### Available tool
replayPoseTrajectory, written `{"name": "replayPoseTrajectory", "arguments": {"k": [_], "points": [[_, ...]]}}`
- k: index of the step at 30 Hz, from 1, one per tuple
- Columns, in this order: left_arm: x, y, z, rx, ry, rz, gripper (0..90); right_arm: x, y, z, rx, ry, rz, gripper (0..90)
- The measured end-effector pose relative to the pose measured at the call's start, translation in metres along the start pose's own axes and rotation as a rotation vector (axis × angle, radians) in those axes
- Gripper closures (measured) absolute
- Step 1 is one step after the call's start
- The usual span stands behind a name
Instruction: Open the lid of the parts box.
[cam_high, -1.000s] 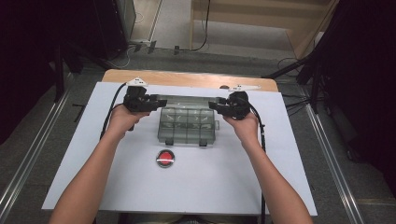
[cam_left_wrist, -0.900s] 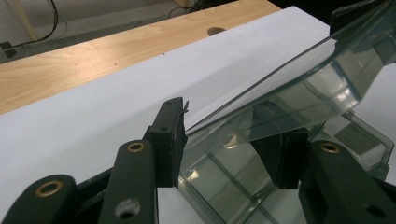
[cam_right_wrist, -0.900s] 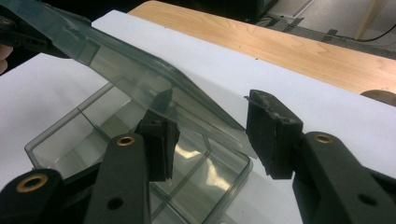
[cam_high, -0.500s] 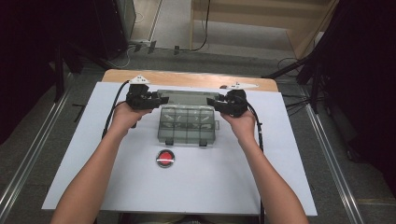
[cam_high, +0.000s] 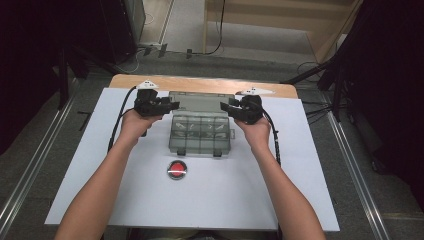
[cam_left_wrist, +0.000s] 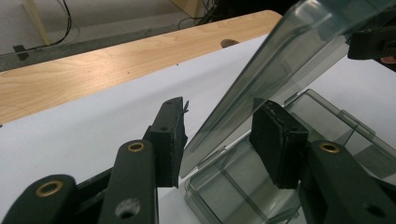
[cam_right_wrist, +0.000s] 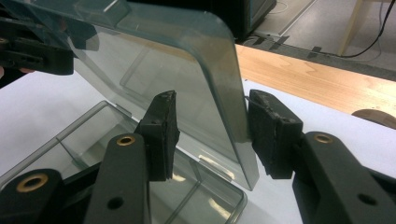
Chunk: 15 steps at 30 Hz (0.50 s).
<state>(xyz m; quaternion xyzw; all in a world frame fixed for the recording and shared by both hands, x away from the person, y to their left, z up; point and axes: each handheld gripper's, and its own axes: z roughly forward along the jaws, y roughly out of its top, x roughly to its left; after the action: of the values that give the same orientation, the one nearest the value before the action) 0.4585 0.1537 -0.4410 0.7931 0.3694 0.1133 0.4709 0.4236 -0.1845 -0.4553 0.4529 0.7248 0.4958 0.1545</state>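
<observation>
High view: clear compartment box (cam_high: 201, 132) mid-table on white sheet (cam_high: 100, 200), lid (cam_high: 200, 101) swung up toward far edge. Left gripper (cam_high: 169, 105) and right gripper (cam_high: 226, 106) at lid's two side edges, one per side, likely to keep hinge square. Red round button (cam_high: 177, 169) near front, apart.

Left gripper view: jaws apart, straddling tilted lid (cam_left_wrist: 280, 60) edge; contact unclear.

Right gripper view: jaws apart around lid (cam_right_wrist: 187, 84) edge, outer pad (cam_right_wrist: 271, 135) touching or nearly.

Both hand-held grippers: L (cam_high: 172, 105), R (cam_high: 223, 106), jaws apart, facing inward.
</observation>
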Motion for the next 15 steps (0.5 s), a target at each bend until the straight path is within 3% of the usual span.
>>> {"name": "replayPoseTrajectory", "arguments": {"k": [5,8,15], "points": [[-0.0003,-0.0018,0.0042,0.002,0.009,0.001,54.2,-0.0006,-0.0013,0.0031,-0.013,-0.013,-0.003,55.3],[0.0006,-0.0023,0.0062,-0.004,-0.011,-0.003,54.4,-0.0019,-0.0025,0.0049,-0.019,-0.011,0.006,55.4],[-0.0005,-0.0034,0.0106,-0.008,0.012,-0.001,54.6,-0.0039,-0.0055,0.0096,-0.021,-0.011,0.022,55.1]]}}
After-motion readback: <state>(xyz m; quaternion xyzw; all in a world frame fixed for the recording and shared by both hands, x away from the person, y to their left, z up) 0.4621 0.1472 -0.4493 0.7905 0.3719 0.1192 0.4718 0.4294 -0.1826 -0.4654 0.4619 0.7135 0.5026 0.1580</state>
